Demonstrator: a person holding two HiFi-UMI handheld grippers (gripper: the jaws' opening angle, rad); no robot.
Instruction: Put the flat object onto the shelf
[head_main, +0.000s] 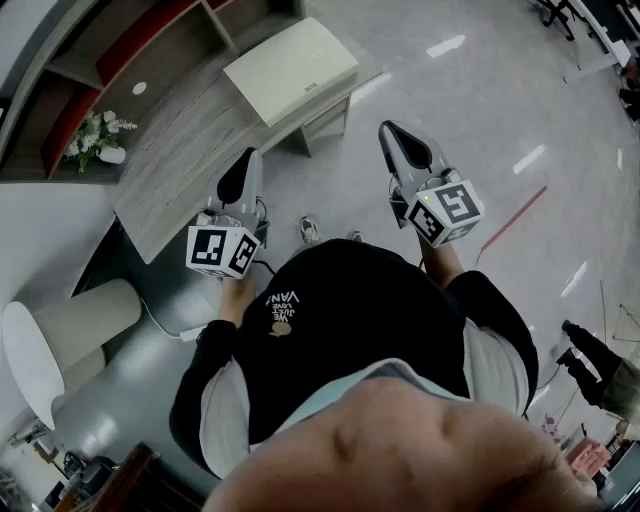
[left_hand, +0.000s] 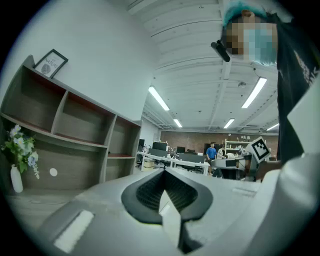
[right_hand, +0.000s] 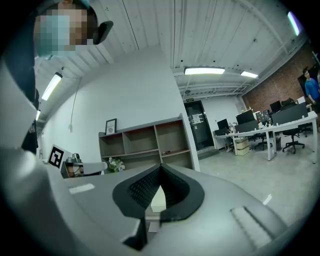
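Far to the left stands the shelf (head_main: 95, 55) with its compartments facing the table (head_main: 190, 150), and a vase of flowers (head_main: 98, 142) stands just beside it. My left gripper (head_main: 248, 160) hangs level over the near edge of the table with its jaws pressed together and nothing between them. A little further right, the flat object (head_main: 292, 68) lies on the far right end of the table, well apart from both my grippers. My right gripper (head_main: 395, 138) is over the floor past the end of the table, its jaws also closed and empty.

I judge that the step now is to reach the flat object and take it. To do it well, I should open the jaws wide before I arrive, not at the last moment. Such a thin piece gives little to hold from above, so I would come in level at one edge and close on it there. Perhaps both grippers on opposite edges will keep it from tilting. The vase is near the shelf, so I must carry the object clear of it
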